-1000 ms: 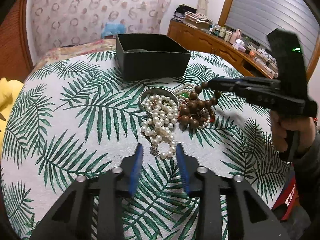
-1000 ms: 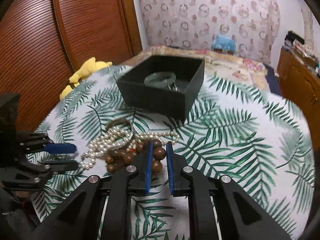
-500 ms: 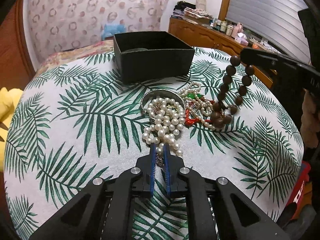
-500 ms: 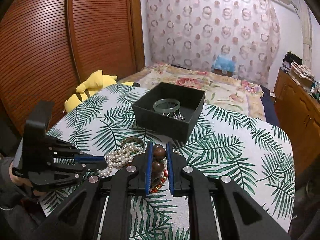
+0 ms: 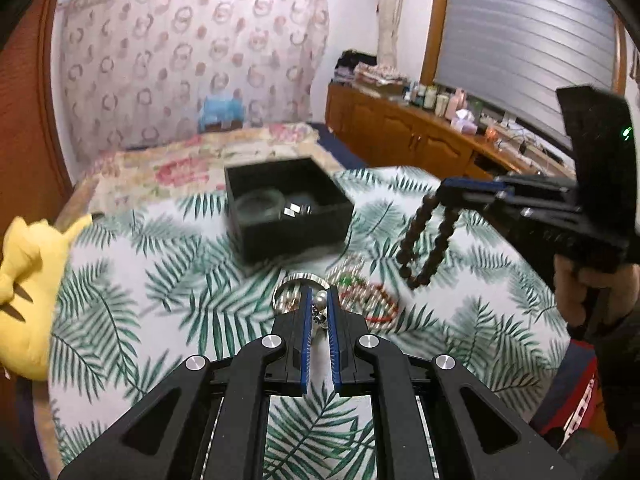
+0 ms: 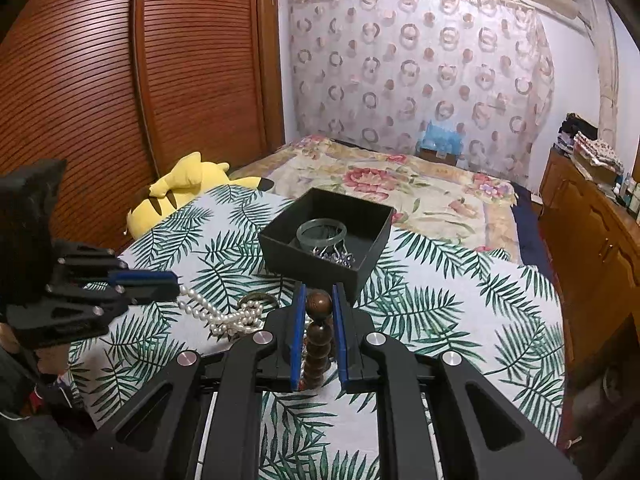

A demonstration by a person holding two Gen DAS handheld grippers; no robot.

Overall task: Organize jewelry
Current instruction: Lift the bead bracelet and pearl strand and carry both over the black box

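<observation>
Here both tongs pinch strands, left [image 5: 318,312] pearls [image 6: 216,314], right [image 6: 318,312] wooden beads [image 5: 426,240] (box [image 6: 326,240] rim beyond).

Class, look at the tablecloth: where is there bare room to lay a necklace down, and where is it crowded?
Free: the cloth right of the box, out to the table edge, and the strip between box and yellow plush. Crowded: in front of the box, where pearls, a bangle and the left tool sit. The right tool holds brown beads.
</observation>
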